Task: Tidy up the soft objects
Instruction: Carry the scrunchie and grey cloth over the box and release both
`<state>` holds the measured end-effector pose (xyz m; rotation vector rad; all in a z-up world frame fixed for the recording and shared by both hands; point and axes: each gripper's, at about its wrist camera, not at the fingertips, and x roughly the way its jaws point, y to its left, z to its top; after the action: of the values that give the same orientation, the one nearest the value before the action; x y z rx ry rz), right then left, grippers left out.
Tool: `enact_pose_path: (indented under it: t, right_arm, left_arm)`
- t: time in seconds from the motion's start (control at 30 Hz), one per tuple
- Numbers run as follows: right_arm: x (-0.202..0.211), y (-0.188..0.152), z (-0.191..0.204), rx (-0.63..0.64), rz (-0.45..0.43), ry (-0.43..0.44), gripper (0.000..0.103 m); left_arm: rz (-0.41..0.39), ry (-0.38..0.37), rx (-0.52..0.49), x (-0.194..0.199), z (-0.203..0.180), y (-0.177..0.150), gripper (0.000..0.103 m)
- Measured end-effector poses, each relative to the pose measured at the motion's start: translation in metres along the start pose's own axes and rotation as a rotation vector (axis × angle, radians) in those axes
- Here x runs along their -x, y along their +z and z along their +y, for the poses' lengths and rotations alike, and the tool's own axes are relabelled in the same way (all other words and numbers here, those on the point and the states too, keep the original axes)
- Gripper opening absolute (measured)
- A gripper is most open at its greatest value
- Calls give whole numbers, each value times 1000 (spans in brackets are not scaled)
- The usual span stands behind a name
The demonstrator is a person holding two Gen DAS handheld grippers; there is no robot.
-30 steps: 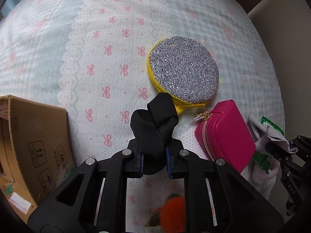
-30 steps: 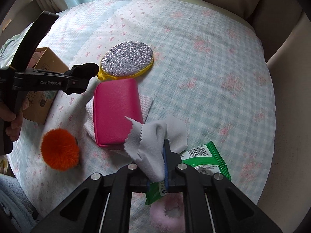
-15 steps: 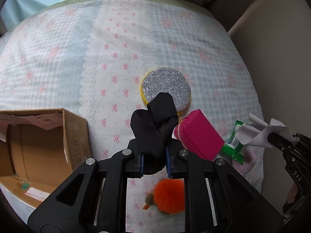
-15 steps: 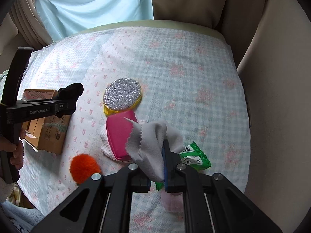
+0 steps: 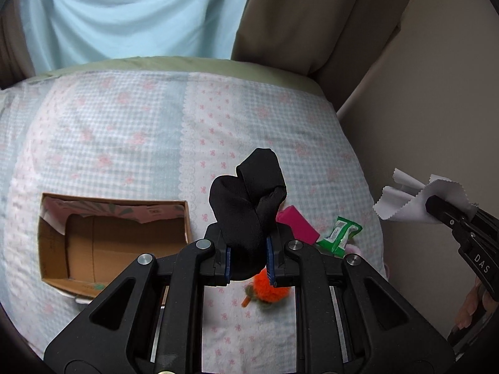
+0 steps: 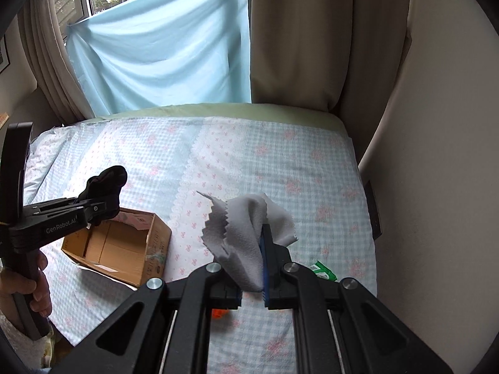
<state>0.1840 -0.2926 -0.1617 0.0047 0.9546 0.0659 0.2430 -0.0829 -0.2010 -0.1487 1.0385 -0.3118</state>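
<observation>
Left gripper [image 5: 248,260] clamped on black cloth [image 5: 249,205], bundle sticking up past the fingertips, in the air above the bed [image 5: 124,131]. Open box [image 5: 115,240] below-left of the fingers. Right gripper [image 6: 252,275] clamped on grey cloth [image 6: 246,227], also lifted. Orange pom-pom [image 5: 270,288], pink pouch [image 5: 297,226], green pack [image 5: 340,233] lie under or right of left fingers; pouch mostly hidden, probably flat.

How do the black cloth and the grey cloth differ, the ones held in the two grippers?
The black cloth is bunched into a thick knotted wad; the grey cloth is a thin sheet with loose folds. The grey one has zigzag-cut edges; the black one shows no such edge. The black cloth sits in the left gripper, the grey in the right gripper. Both are soft, pinched between the fingers, and held up above the bed.
</observation>
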Motion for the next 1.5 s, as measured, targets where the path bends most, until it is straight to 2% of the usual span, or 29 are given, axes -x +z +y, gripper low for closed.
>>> enact_pose_path:
  t: [0.27,0.4,0.53,0.8,1.07,1.17,1.3,1.5]
  right_arm:
    - [28,12,106,-21,-29,24,8]
    - [19,18,157,-71,-5,42,8]
    - [-4,21,202,-114,43,63,8]
    - [-75,20,268,-156,183,131,8]
    - [-154,5,290,-169,342,141,8]
    - [-186,-6,289,-148,397,121,8]
    - [-226,-20,281,-160,471,111,8]
    - [-252,-25,273,-192,538,122,9]
  left_arm:
    - [-28,20,-3,72,83,0,14]
    - [0,16,-8,85,135,-2,14]
    - [46,23,-31,80,181,-3,14]
    - [180,81,-46,38,255,-15,14]
    - [333,122,-17,-31,296,-45,14]
    - [393,124,-21,-63,301,-52,14]
    - [445,141,-80,-99,296,-56,14]
    - [502,141,-159,-125,282,-63,14]
